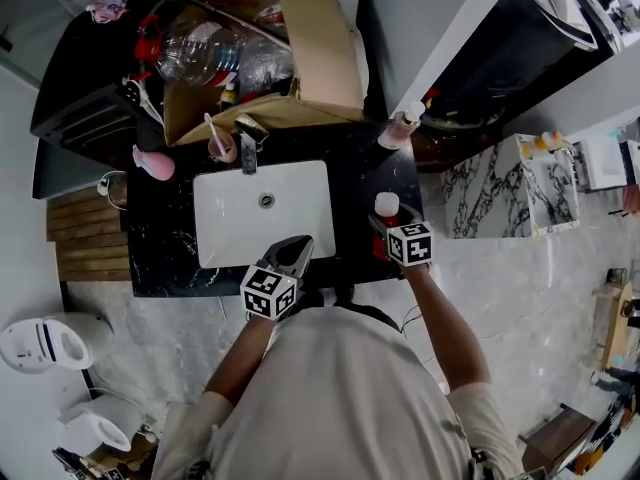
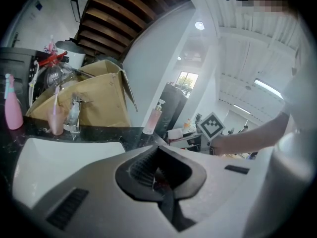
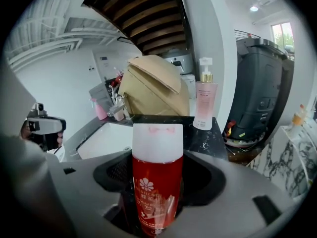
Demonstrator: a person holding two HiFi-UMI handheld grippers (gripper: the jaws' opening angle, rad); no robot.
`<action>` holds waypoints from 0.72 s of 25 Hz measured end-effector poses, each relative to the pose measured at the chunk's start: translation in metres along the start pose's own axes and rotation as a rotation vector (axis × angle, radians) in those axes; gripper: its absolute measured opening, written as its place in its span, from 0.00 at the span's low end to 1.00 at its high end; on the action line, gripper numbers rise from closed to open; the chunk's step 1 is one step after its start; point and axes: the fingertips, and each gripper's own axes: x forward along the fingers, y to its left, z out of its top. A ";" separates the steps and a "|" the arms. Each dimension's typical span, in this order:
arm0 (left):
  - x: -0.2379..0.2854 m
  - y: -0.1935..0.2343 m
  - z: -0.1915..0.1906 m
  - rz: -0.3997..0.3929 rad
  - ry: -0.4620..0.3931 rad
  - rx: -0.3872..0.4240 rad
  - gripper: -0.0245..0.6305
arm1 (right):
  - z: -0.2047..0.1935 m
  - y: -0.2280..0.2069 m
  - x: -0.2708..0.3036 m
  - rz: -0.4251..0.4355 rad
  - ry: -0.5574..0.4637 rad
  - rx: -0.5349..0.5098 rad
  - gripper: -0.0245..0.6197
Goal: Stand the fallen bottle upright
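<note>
A red bottle [image 3: 157, 182] with a white cap [image 1: 386, 205] sits between the jaws of my right gripper [image 3: 157, 207], which are shut on its body, cap end pointing away from the gripper. In the head view my right gripper [image 1: 386, 232] holds it over the black counter [image 1: 160, 253], just right of the white sink [image 1: 225, 243]. My left gripper [image 1: 294, 251] hovers over the sink's front edge. In its own view the left gripper [image 2: 163, 185] has its jaws together with nothing held.
A pink pump bottle [image 1: 402, 125] stands at the counter's back right corner. Behind the sink are a faucet [image 1: 247, 143], a pink cup with a toothbrush [image 1: 220, 146], a pink spray bottle [image 1: 152, 163] and an open cardboard box [image 1: 310, 48] of clutter.
</note>
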 end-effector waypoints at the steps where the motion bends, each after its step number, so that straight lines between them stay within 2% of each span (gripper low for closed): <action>1: -0.001 -0.002 0.000 0.001 -0.002 0.004 0.05 | 0.000 0.001 -0.003 0.000 -0.014 -0.003 0.51; 12: -0.009 -0.023 0.002 0.001 -0.017 0.031 0.05 | 0.010 0.006 -0.031 -0.021 -0.146 -0.091 0.51; 18: -0.012 -0.024 -0.002 0.009 -0.010 0.032 0.05 | 0.007 0.010 -0.033 -0.028 -0.184 -0.133 0.51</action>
